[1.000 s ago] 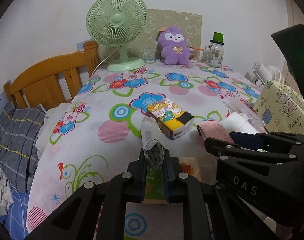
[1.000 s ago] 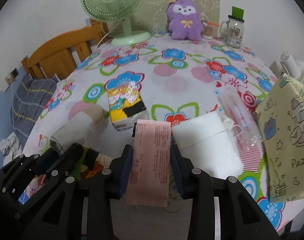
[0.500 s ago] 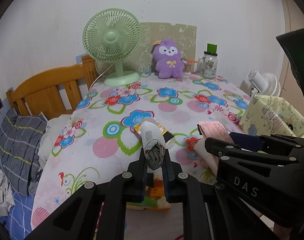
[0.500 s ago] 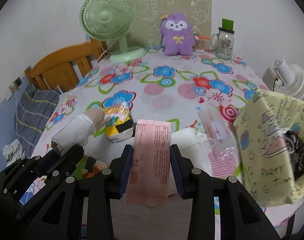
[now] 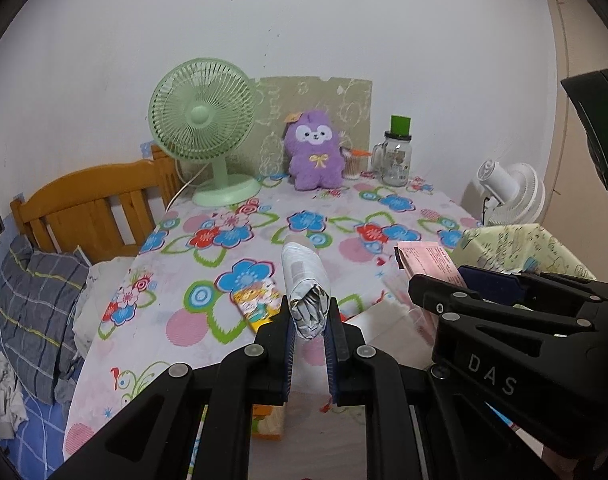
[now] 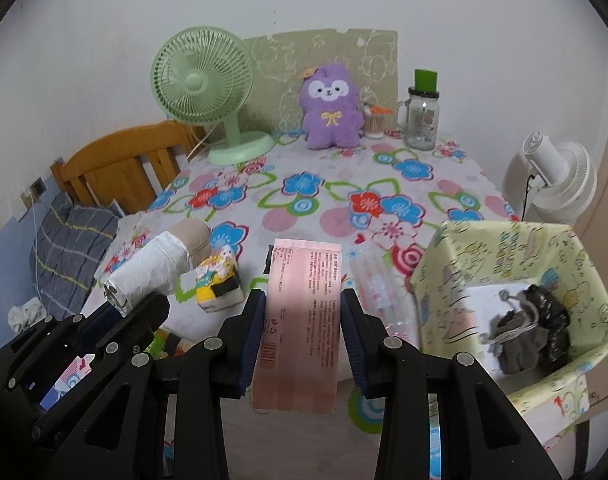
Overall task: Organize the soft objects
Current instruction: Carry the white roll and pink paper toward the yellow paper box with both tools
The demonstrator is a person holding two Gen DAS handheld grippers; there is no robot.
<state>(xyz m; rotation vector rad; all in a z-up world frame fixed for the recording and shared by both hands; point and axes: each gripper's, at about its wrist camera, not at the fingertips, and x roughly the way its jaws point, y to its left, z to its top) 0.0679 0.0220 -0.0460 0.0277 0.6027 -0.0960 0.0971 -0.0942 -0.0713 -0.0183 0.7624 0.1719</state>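
- Soft goods sit in both tools: a rolled white plastic-wrapped bundle [image 5: 305, 288] is pinched between the jaws of the left gripper [image 5: 308, 320], held above the flowered tablecloth [image 5: 224, 240] with its crumpled end toward the camera
- In the right wrist view the same white roll [image 6: 152, 272] juts up and away from the left tool, with a beige tip at its far end
- A flat pink rectangular packet [image 6: 304, 312] with small print and a barcode is clamped by its long edges in the right gripper [image 6: 302, 328], also raised over the table
- A yellow-green paper box printed with cartoons [image 6: 443, 256] stands at the table's right edge, just beside the pink packet; inside it lie a dark grey cloth item with a cord [image 6: 523, 332] and something white beneath
- On the cloth below the tools lie a small yellow cartoon-printed tissue pack [image 6: 218, 284] and a clear plastic pack with pink contents [image 6: 371, 280]
- At the far end stand a mint green desk fan [image 5: 206, 136], a purple plush toy [image 5: 313, 156] and a glass jar mug with a green lid [image 5: 395, 156]
- A white fan [image 6: 555, 180] stands beyond the table's right edge
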